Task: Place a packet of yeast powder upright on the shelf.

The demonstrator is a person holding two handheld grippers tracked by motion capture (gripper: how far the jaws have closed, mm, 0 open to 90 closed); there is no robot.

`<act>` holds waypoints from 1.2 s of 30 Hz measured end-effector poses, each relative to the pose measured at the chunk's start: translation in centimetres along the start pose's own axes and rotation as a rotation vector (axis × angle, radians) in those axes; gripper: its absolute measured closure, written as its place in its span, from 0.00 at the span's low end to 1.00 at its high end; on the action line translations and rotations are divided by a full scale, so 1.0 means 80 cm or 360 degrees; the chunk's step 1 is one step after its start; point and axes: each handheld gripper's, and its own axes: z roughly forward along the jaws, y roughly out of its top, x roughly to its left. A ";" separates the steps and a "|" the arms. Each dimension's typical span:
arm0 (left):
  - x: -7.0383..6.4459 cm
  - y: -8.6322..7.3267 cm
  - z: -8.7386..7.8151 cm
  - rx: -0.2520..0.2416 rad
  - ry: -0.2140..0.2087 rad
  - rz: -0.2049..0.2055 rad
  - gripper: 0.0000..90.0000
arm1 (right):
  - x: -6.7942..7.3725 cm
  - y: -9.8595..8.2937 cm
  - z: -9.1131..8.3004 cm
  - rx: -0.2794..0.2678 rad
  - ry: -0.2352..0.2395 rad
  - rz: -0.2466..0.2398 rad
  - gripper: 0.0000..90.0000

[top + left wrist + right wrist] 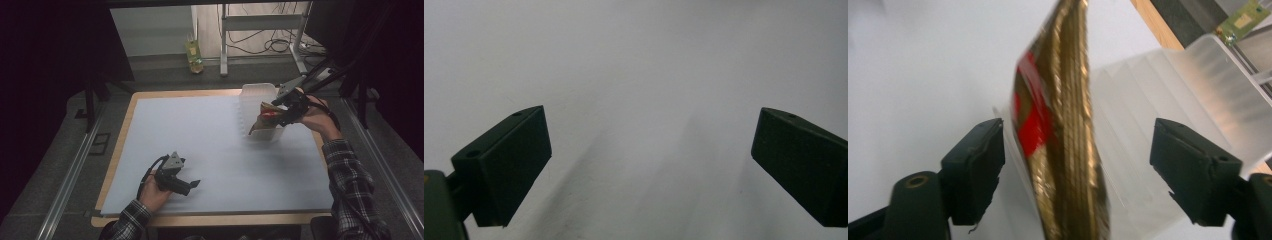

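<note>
right gripper [1075, 165]: jaws wide, apart from snack packet [1063, 130] | packet: stands on edge in clear plastic bin [257, 102] | probably light, crinkly, slippery; grip flat sides | left gripper [649, 165]: wide, empty, over white table cover [210, 145]

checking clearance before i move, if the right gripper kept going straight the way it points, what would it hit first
Most likely the gold and red snack packet, standing between the open jaws of the right gripper. Behind it is the clear plastic bin. Depth is unclear.
</note>
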 end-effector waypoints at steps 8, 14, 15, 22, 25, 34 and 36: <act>0.000 0.000 0.000 -0.0003 -0.0002 -0.0002 0.03 | 0.006 0.007 0.000 -0.0100 0.0016 0.0117 0.16; 0.000 0.000 0.000 -0.0009 -0.0006 -0.0009 0.02 | 0.007 0.010 0.001 -0.0150 0.0031 0.0211 0.14; 0.001 0.000 0.000 -0.0010 -0.0005 -0.0011 0.02 | 0.008 0.010 0.001 -0.0154 0.0025 0.0215 0.14; 0.001 0.000 -0.001 -0.0013 -0.0002 -0.0014 0.02 | 0.013 0.016 0.001 -0.0180 -0.0001 0.0259 0.10; 0.001 0.000 -0.001 -0.0017 0.0004 -0.0013 0.02 | 0.018 0.022 0.001 -0.0199 -0.0018 0.0281 0.09; 0.001 0.001 -0.005 -0.0053 0.0020 -0.0016 0.02 | 0.025 0.032 0.003 -0.0244 -0.0027 0.0326 0.08; 0.002 0.001 -0.005 -0.0075 0.0011 -0.0040 0.01 | 0.028 0.035 0.003 -0.0246 -0.0033 0.0333 0.08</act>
